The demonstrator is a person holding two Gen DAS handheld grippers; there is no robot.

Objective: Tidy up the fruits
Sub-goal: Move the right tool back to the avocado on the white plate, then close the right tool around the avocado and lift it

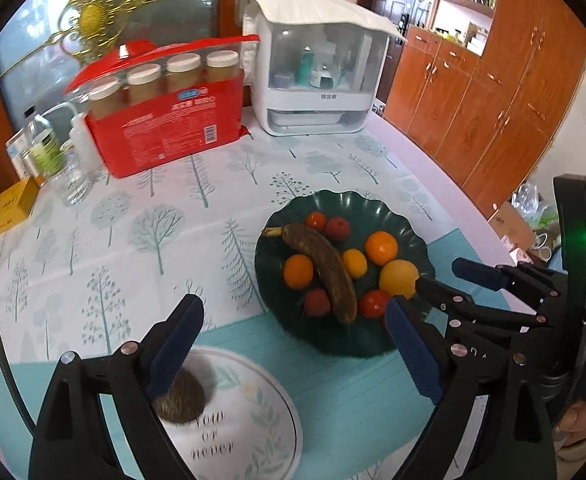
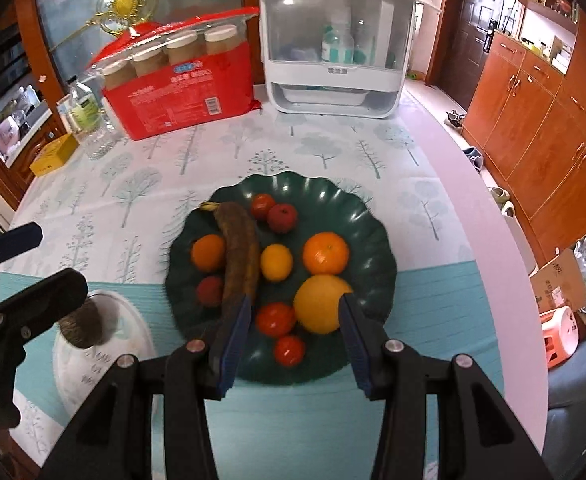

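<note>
the left wrist view takes in a white round plate (image 1: 253, 420) on the near left of the surface (image 1: 133, 232), with pale leaf print and lettering, and a brown fuzzy kiwi (image 1: 181, 400) resting on it just under the left hand-held gripper (image 1: 293, 344), whose blue-padded fingers stand wide apart and released, holding nothing. the right wrist view catches only the edge of that plate (image 2: 105, 360) and a blurred kiwi (image 2: 83, 326), partly behind the left hand-held gripper's black finger. it does show more of the room on the right (a cardboard box and a pink and white stool on the floor).

the dark green scalloped plate (image 2: 357, 208) sits mid-surface, right of the white plate. on it lie a long, badly browned banana (image 2: 239, 252), a big orange (image 2: 325, 253), a smaller orange (image 2: 208, 253) left of the banana, a small yellow citrus (image 2: 277, 263), a large yellow-orange fruit (image 2: 319, 304), three red tomatoes (image 2: 276, 319) and two darker red fruits (image 2: 282, 218).

the right hand-held gripper (image 2: 295, 320) hangs over the near side of the green plate, jaws spread and unclenched, its right finger at the edge of the large yellow-orange fruit and its left finger over the banana's near end; whether either pad touches cannot be told.

at the far side stand a red pack of jars (image 1: 165, 108) and a white organiser box (image 1: 317, 68).
</note>
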